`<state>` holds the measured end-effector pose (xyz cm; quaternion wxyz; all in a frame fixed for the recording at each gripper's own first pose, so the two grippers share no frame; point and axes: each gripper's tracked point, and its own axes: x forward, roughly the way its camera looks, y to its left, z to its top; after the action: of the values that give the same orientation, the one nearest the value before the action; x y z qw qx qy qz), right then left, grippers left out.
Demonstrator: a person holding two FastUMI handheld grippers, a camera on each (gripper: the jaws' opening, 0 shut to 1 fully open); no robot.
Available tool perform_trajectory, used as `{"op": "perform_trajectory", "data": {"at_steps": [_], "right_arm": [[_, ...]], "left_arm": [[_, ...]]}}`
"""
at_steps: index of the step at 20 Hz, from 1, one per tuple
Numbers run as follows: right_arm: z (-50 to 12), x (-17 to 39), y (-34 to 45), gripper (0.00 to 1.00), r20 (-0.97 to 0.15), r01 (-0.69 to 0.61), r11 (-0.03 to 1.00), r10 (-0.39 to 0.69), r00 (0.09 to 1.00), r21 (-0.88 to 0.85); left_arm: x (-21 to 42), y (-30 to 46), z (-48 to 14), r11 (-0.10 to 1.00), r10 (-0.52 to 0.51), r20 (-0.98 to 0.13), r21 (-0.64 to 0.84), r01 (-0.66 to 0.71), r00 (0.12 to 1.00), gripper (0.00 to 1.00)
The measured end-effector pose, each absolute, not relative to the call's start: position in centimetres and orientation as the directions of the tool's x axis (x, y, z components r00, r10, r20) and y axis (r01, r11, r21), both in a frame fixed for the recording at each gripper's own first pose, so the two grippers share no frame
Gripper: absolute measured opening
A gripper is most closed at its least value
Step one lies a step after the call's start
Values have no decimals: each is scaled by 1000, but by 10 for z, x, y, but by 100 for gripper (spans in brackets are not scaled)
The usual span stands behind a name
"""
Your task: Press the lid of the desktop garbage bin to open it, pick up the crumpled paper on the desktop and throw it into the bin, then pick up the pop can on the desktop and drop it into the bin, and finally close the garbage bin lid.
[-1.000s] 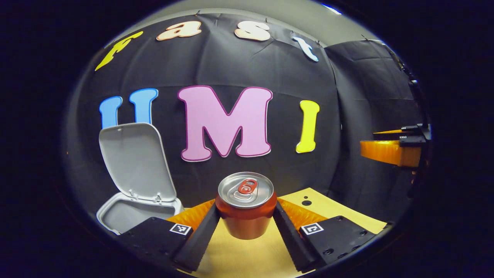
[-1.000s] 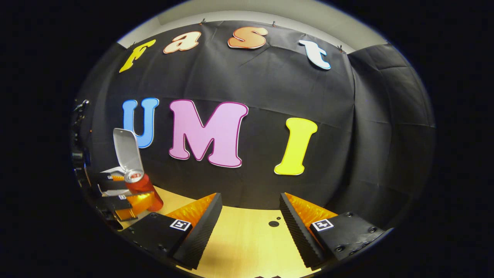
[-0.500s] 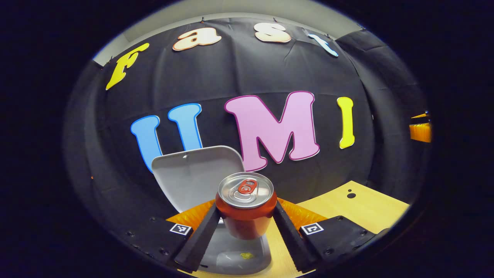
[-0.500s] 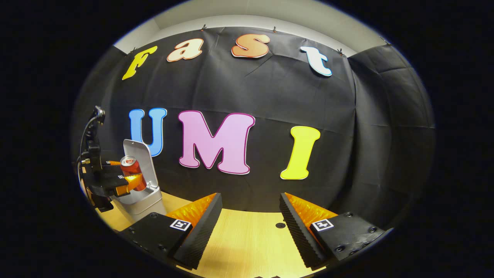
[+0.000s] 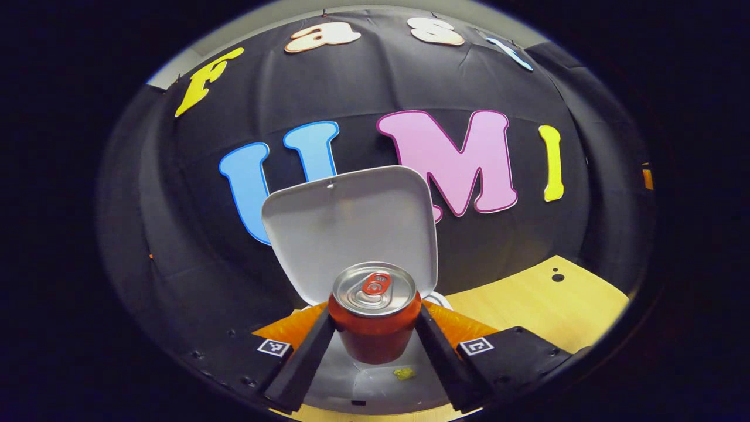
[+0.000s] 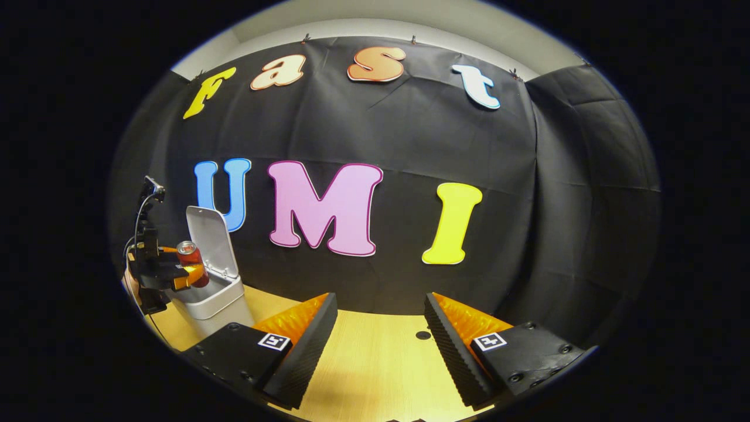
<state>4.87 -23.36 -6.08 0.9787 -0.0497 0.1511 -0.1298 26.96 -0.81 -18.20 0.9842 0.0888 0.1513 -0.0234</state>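
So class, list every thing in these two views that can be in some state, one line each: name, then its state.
Bin lid: open, standing upright behind the opening.
Garbage bin: open, on the desktop.
Pop can: upright, tab sealed, held over the bin's opening.
Left gripper: shut on the pop can.
Right gripper: open, holding nothing, above the desktop.

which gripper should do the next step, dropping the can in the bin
Left. The left gripper is shut on the can and holds it over the open bin, lid up. The right gripper is open, holds nothing and sits off to the side.
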Motion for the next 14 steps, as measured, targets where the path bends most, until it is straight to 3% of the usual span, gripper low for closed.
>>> {"op": "perform_trajectory", "data": {"at_steps": [3, 9, 14], "right_arm": [[-62, 50, -237, 97, -289, 240, 962, -268, 919, -130], [-60, 64, -235, 97, -286, 213, 972, -234, 929, -104], [-41, 92, -221, 97, -250, 162, 984, -175, 952, -74]], "left_arm": [[271, -10, -181, 987, -12, -291, 151, 58, 957, 98], [270, -7, -150, 985, 14, -245, 170, 29, 969, 96], [275, -13, -73, 983, -43, -119, 170, 63, 992, 96]]}}
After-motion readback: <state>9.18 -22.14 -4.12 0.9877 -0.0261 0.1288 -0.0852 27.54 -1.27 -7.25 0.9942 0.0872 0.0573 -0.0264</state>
